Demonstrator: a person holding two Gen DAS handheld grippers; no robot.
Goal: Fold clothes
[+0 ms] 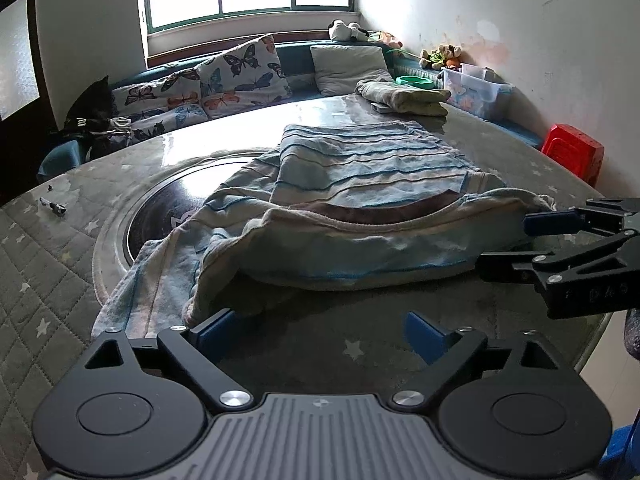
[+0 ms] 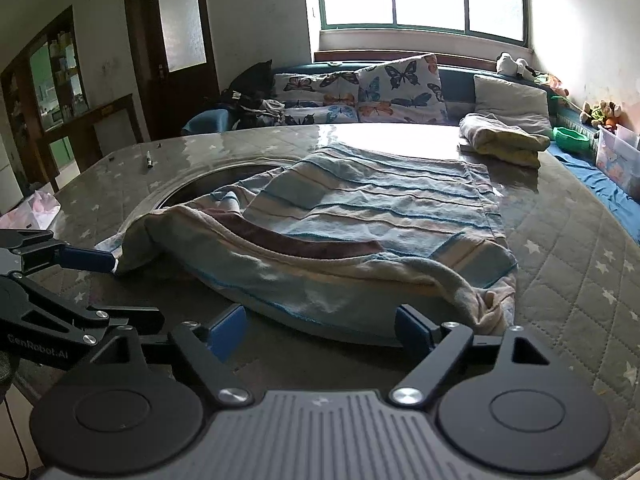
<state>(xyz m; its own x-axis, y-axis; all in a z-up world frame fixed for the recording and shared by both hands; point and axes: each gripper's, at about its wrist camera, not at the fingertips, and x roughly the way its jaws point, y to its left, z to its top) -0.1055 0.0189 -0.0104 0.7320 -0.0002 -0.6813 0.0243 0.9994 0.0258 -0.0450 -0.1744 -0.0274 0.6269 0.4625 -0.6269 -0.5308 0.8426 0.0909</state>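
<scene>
A blue and beige striped garment (image 1: 360,208) lies partly folded on the quilted round table (image 1: 48,280); it also shows in the right wrist view (image 2: 360,232). My left gripper (image 1: 320,332) is open and empty, just short of the garment's near edge, its left pad close to a hanging corner. My right gripper (image 2: 320,328) is open and empty at the garment's near hem. The right gripper also shows at the right of the left wrist view (image 1: 508,248), and the left gripper at the left of the right wrist view (image 2: 120,288).
A folded pale green cloth (image 1: 404,96) lies at the table's far side. A dark glass turntable (image 1: 168,208) sits in the table's middle, partly under the garment. A pen (image 1: 54,206) lies at the left. Butterfly cushions (image 1: 240,72), a plastic box (image 1: 476,88) and a red stool (image 1: 576,152) stand beyond.
</scene>
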